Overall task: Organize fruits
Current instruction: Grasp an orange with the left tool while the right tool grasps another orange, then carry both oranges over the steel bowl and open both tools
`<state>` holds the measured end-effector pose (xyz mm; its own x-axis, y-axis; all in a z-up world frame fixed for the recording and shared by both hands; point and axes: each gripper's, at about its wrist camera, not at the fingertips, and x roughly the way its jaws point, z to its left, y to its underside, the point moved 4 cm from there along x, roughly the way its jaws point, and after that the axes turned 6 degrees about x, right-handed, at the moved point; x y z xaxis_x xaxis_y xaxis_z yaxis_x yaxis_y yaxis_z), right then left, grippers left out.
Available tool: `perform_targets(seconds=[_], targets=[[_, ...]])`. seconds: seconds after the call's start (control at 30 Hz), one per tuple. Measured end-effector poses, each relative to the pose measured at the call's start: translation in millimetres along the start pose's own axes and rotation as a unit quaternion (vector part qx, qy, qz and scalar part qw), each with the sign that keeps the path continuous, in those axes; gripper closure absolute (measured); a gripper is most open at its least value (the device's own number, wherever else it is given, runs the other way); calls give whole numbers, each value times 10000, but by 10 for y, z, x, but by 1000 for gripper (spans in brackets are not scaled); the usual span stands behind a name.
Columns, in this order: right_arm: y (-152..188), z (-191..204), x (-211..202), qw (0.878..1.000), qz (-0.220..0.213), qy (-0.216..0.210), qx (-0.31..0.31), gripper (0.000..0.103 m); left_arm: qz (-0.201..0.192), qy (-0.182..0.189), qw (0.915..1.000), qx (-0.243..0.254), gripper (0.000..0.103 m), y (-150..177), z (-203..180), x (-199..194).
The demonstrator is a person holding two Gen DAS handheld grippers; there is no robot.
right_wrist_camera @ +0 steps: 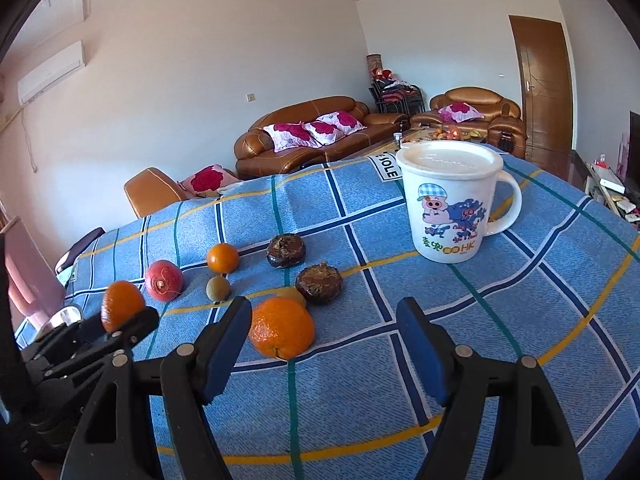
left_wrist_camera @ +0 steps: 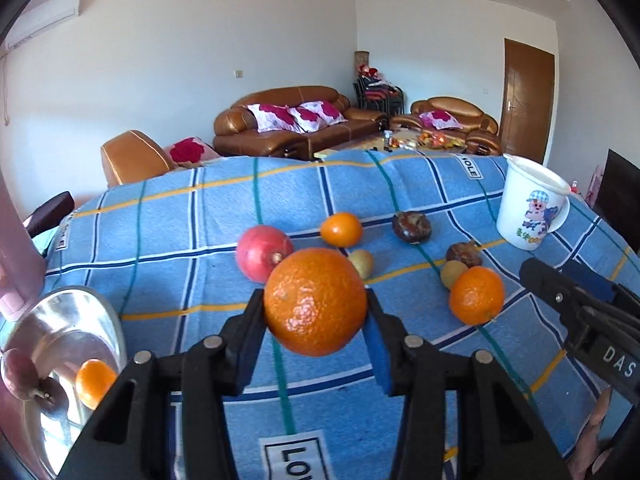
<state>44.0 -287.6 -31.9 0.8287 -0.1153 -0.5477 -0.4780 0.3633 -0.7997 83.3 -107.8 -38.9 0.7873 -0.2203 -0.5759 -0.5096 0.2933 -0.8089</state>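
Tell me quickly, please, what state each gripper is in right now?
Left gripper: closed on an orange, lifted off the cloth.
Right gripper: open, holding nothing.

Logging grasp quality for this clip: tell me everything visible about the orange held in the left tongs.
The orange is round, bright, with dimpled glossy peel and a small pale blemish on its upper left. It sits clamped between the blue pads of the left tongs, one pad on each side, lifted clear of the blue checked cloth. The right wrist view shows it at the far left, above the cloth.
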Motion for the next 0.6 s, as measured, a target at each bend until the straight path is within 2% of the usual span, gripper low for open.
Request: perform_targets(seconds=[0.13, 0.23, 0.33, 0.4, 0.43, 0.47, 0.6], targets=[[52, 161, 150, 9984, 378, 47, -409, 27, -75, -126, 9997, -196, 55, 20, 193, -69], [66, 202, 326, 9969, 694, 71, -367, 27, -169, -272, 9992, -221, 55, 47, 280, -150], [115, 233, 532, 9930, 1135, 39, -327, 27, -184, -250, 9990, -311, 55, 70, 328, -165], [158, 250, 633, 9897, 1385, 54, -351, 35, -161, -246, 9989, -355, 55, 83, 362, -163], [175, 252, 665, 9884, 1475, 49, -357, 46, -150, -246, 9989, -371, 55, 83, 365, -159], [186, 249, 687, 9874, 1538, 75, -363, 52, -144, -248, 9989, -373, 55, 88, 361, -161], [195, 262, 684, 9877, 1512, 104, -393, 54, -155, -290, 9990, -310, 55, 84, 333, -169]])
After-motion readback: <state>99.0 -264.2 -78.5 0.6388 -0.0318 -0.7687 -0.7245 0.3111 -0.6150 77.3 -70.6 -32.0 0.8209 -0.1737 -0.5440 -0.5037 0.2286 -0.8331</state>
